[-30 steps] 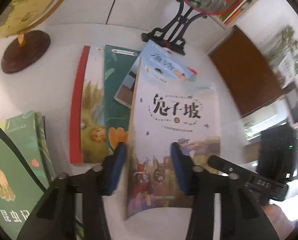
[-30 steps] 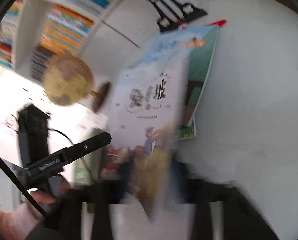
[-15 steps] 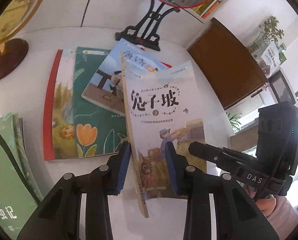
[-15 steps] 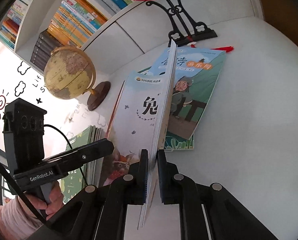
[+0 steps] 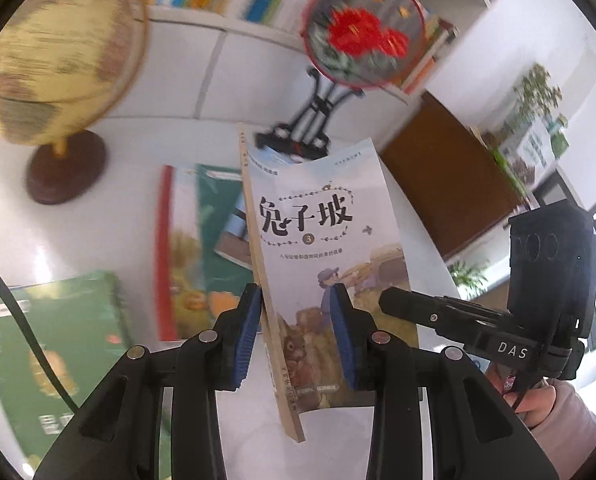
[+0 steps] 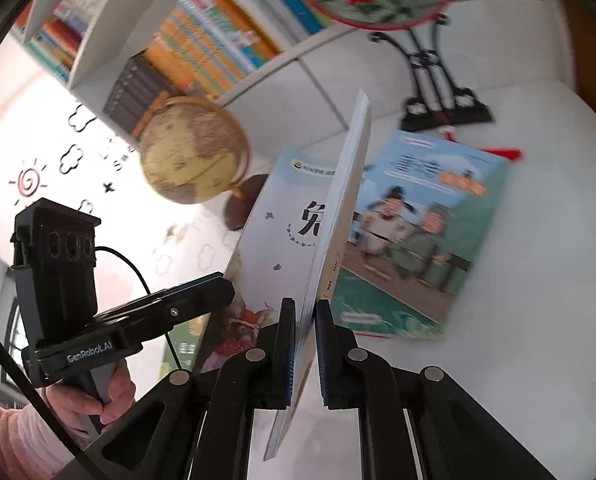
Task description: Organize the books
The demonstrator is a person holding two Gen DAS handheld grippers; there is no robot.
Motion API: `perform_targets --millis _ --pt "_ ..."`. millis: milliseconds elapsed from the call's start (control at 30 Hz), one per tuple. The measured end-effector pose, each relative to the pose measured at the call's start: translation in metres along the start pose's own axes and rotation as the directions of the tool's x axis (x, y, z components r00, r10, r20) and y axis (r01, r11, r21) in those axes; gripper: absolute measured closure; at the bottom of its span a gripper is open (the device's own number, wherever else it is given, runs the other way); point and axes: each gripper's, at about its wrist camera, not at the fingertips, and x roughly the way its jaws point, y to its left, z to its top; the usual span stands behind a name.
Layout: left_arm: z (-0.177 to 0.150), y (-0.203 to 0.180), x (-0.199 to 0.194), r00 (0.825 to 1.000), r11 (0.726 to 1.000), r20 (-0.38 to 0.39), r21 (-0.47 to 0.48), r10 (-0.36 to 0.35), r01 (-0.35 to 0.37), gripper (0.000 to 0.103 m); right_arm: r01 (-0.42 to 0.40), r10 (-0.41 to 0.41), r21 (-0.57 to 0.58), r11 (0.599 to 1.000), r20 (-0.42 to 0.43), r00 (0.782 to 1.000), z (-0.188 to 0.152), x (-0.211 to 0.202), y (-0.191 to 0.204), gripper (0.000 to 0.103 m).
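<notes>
Right tongs point(image 6: 306, 344) pinch the rabbit book's point(image 5: 322, 248) page edge, holding it upright above the desk point(image 6: 538, 280), right of the globe point(image 6: 189, 152). Left tongs point(image 5: 293, 336) straddle its spine, slightly spread.

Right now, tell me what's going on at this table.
A person is sorting books with a gripper in each hand. The right gripper is clamped on the rabbit book, held up on edge above the table. The left gripper straddles the same book; its jaws have just been closing, but the pads don't clearly press it. More books lie flat below, near a globe.
</notes>
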Motion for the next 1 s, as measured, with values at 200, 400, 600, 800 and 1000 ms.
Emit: perform_targets --millis 200,400,600,800,1000 --pt "-0.01 0.031 -0.05 0.995 0.995 0.056 -0.049 0.086 -0.083 0.072 -0.074 0.071 -0.059 0.996 -0.047 0.996 0.01 0.024 0.041 0.093" --pt "-0.033 0.066 -0.095 0.979 0.973 0.086 -0.157 0.182 -0.168 0.072 -0.161 0.144 -0.114 0.98 -0.143 0.979 0.001 0.065 0.088 0.093" --pt "-0.057 0.099 -0.115 0.965 0.942 0.08 -0.253 0.249 -0.222 0.072 -0.237 0.207 -0.114 0.965 -0.227 0.952 -0.015 0.103 0.116 0.093" --pt "-0.078 0.123 -0.114 0.961 0.917 0.054 -0.317 0.271 -0.24 0.072 -0.253 0.218 -0.087 0.963 -0.296 0.93 -0.034 0.129 0.118 0.093" --pt "-0.093 0.14 -0.107 0.96 0.899 0.011 -0.353 0.28 -0.258 0.072 -0.233 0.205 -0.046 0.971 -0.333 0.92 -0.047 0.151 0.108 0.093"
